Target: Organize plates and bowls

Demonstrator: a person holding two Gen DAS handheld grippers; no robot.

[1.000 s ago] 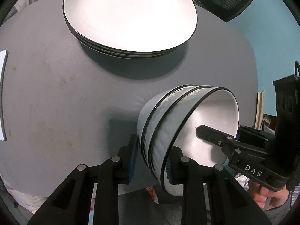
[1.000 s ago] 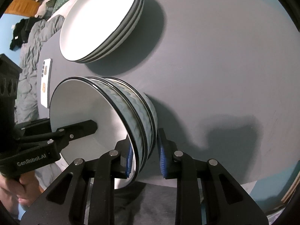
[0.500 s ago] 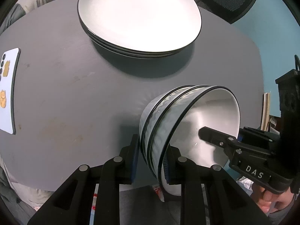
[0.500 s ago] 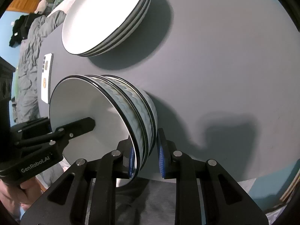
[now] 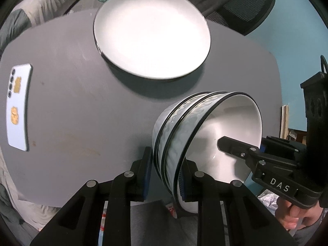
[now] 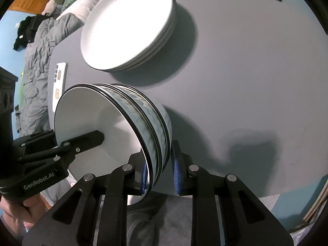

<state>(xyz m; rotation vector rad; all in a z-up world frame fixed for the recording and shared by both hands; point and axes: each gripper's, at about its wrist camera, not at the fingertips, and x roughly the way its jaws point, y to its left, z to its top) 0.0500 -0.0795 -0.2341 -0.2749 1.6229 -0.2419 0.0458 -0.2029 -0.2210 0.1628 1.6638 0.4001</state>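
Between your two hands, clear above the table (image 5: 86, 106): stack of bowls (image 5: 196, 135), each rim side clamped by left gripper (image 5: 167, 176) and right gripper (image 6: 160, 170) fingers; stack of plates (image 5: 151, 34) lies straight ahead, equally near both hands.

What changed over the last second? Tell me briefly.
Both grippers, left and right, lifted the nested bowls higher off the table; the phone came into the left view. Both grips and the plate stack are unchanged.

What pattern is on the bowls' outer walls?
A pale blue wavy relief on the stacked bowls, clearest in the right wrist view.
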